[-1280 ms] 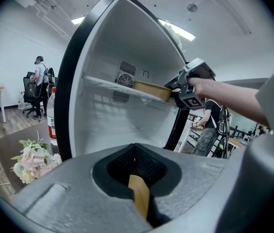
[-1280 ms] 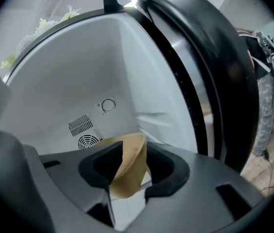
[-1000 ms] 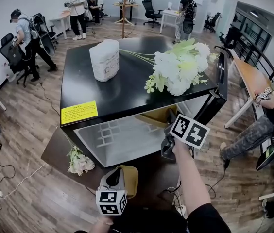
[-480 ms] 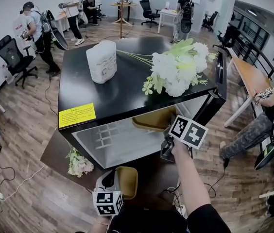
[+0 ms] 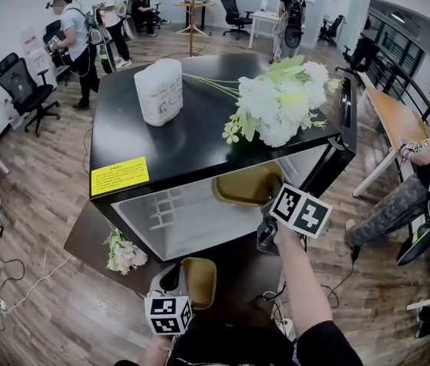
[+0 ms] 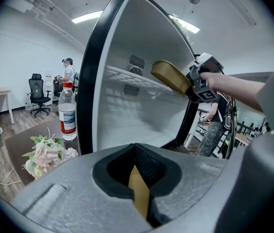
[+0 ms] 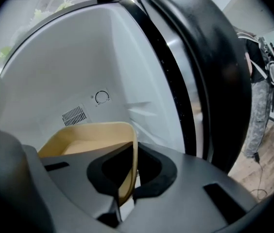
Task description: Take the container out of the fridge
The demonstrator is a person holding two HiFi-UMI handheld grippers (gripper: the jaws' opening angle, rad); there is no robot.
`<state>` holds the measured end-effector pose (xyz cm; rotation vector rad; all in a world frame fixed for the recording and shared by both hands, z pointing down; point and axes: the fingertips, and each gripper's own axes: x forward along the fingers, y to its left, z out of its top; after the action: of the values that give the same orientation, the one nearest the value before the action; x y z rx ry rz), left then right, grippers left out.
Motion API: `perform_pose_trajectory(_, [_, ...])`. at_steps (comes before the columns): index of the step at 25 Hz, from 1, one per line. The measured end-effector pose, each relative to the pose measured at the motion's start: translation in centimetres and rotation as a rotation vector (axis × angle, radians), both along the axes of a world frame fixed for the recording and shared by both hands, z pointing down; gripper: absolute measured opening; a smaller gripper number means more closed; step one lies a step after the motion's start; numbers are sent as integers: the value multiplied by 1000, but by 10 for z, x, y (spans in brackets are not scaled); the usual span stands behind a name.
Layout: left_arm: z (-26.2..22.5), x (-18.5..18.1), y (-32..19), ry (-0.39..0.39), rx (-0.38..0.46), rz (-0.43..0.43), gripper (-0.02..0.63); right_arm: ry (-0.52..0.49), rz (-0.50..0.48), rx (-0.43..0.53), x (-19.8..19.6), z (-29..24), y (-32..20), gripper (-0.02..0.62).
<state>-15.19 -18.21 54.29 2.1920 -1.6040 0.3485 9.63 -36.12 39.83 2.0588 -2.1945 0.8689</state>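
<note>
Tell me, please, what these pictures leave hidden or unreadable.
1. Yellow label print: head view, too small.
2. Bottle label print: left gripper view, too small.
3. Left container: left gripper view, left gripper covers all but an edge.
4. Right container near end: right gripper view, behind right gripper.

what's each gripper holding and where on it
Right gripper just closed on the rim of the tan container at the fridge mouth. Left gripper: second tan container, also by its rim.

The fridge [image 5: 192, 139] is black and shiny on top, white and smooth inside. The tan container [image 5: 247, 184] looks like smooth plastic. The floor [image 5: 40, 204] is brown wood planks.
</note>
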Motion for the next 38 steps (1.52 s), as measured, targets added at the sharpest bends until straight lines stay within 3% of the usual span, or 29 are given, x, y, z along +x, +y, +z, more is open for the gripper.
perform_pose_trajectory(6, [5, 2, 3, 22, -23, -10, 9, 55, -31, 44, 1, -9, 11, 12])
perform_pose_trajectory(14, [6, 2, 6, 30, -25, -22, 9, 36, -57, 67, 9, -10, 35, 12])
perform_pose_trajectory(29, [3, 17, 9, 6, -14, 16, 9, 90, -71, 28, 30, 18, 90, 12])
perform_pose_trajectory(38, [9, 19, 12, 1, -21, 14, 9, 92, -75, -49, 27, 65, 118, 12])
